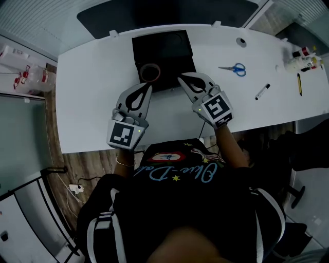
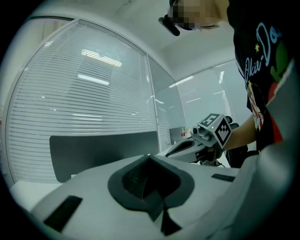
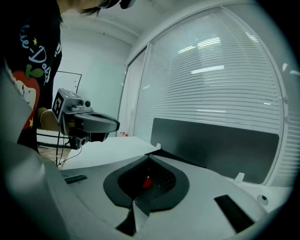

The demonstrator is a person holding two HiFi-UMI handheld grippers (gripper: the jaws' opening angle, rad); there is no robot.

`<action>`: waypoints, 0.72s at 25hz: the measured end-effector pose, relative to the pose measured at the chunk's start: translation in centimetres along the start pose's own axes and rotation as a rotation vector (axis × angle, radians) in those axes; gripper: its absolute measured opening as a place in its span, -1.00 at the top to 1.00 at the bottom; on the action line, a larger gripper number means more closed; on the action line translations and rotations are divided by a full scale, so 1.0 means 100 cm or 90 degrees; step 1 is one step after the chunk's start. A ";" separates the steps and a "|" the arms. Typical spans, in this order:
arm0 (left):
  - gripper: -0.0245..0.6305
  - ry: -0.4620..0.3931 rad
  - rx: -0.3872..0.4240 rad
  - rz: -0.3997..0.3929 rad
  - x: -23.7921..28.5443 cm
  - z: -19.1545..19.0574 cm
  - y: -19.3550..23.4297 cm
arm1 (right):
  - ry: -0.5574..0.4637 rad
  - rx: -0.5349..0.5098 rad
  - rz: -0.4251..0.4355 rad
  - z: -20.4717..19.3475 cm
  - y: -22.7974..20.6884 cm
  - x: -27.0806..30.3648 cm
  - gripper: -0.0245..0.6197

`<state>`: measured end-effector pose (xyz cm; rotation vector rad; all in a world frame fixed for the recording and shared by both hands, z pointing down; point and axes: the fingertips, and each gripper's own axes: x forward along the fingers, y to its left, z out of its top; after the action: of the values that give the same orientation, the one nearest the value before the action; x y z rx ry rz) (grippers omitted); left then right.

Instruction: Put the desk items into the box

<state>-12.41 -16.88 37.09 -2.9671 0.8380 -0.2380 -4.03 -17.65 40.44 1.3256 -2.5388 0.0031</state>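
Observation:
A black box (image 1: 177, 43) stands open at the desk's middle back, with a roll of tape (image 1: 149, 73) lying in its near left corner. My left gripper (image 1: 149, 87) is shut and empty, its tips at the box's near edge just by the tape. My right gripper (image 1: 180, 78) is also shut and empty, its tips over the box's near right part. In the left gripper view the closed jaws (image 2: 149, 156) fill the bottom and the right gripper (image 2: 180, 147) shows beyond. The right gripper view shows its own shut jaws (image 3: 150, 156) and the left gripper (image 3: 116, 124) at left.
Blue-handled scissors (image 1: 234, 69), a marker (image 1: 262, 91), a yellow pen (image 1: 299, 83) and a small round item (image 1: 241, 42) lie on the white desk (image 1: 92, 87) to the right. Small bottles (image 1: 303, 57) stand at the far right. A dark screen (image 1: 164, 13) rises behind the desk.

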 end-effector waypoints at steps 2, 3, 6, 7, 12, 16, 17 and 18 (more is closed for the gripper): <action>0.95 0.002 0.005 -0.010 0.008 0.002 -0.011 | 0.000 0.003 -0.015 -0.003 -0.007 -0.014 0.92; 0.95 0.001 0.006 -0.015 0.012 0.004 -0.016 | -0.001 0.006 -0.024 -0.004 -0.011 -0.021 0.92; 0.95 -0.004 0.011 -0.039 0.027 0.011 -0.035 | -0.001 0.013 -0.056 -0.010 -0.025 -0.045 0.92; 0.95 -0.005 0.014 -0.048 0.032 0.012 -0.042 | -0.002 0.017 -0.069 -0.012 -0.030 -0.053 0.92; 0.95 -0.014 0.030 -0.091 0.056 0.024 -0.075 | -0.010 0.039 -0.128 -0.018 -0.052 -0.098 0.92; 0.95 -0.018 0.039 -0.127 0.074 0.032 -0.103 | -0.015 0.051 -0.175 -0.025 -0.069 -0.136 0.92; 0.95 -0.019 0.042 -0.133 0.078 0.034 -0.110 | -0.016 0.053 -0.188 -0.027 -0.073 -0.145 0.92; 0.95 -0.020 0.044 -0.140 0.081 0.036 -0.116 | -0.019 0.054 -0.202 -0.029 -0.077 -0.155 0.92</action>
<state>1.00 -11.23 35.67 -2.9866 0.4899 -0.2243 11.26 -9.31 38.46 1.7585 -2.3463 0.0288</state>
